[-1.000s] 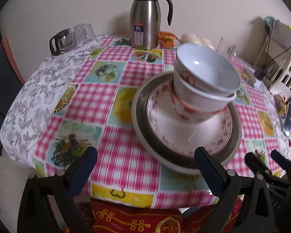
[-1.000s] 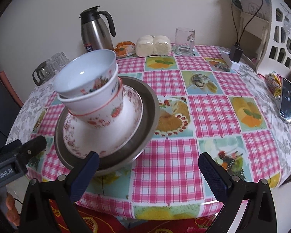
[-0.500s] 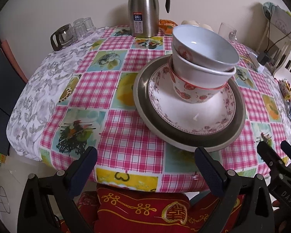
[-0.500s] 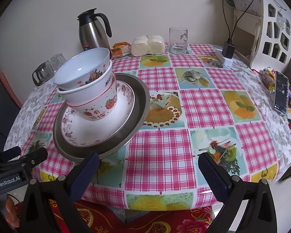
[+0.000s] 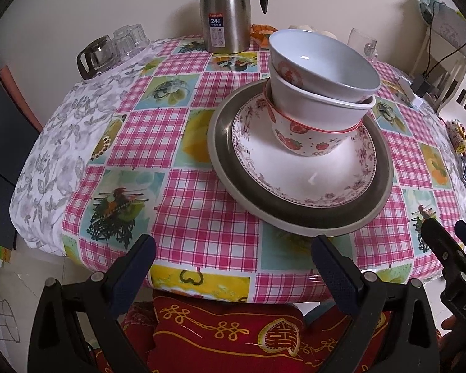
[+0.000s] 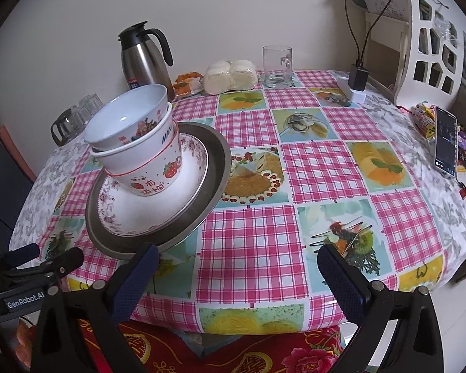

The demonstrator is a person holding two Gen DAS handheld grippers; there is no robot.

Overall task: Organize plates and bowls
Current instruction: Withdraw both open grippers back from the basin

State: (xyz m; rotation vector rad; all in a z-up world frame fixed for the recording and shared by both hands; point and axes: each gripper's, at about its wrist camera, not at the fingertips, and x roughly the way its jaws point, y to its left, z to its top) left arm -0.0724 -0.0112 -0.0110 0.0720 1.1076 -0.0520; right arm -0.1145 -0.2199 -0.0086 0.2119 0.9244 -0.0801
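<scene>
Grey plate (image 5: 298, 214) carrying floral plate (image 5: 295, 174) and three nested bowls (image 5: 320, 105) lies just beyond both spread, empty grippers: left gripper (image 5: 233, 267), right gripper (image 6: 236, 267).

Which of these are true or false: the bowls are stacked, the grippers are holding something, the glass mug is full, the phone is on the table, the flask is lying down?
1. Three bowls sit nested on the floral plate, which rests in a grey dish. True.
2. The left gripper and right gripper each clamp a bowl. False: both are open and empty.
3. The glass mug is full of juice. False: it looks empty.
4. A phone lies near the table's right edge. True.
5. The steel flask lies on its side. False: it stands upright.
</scene>
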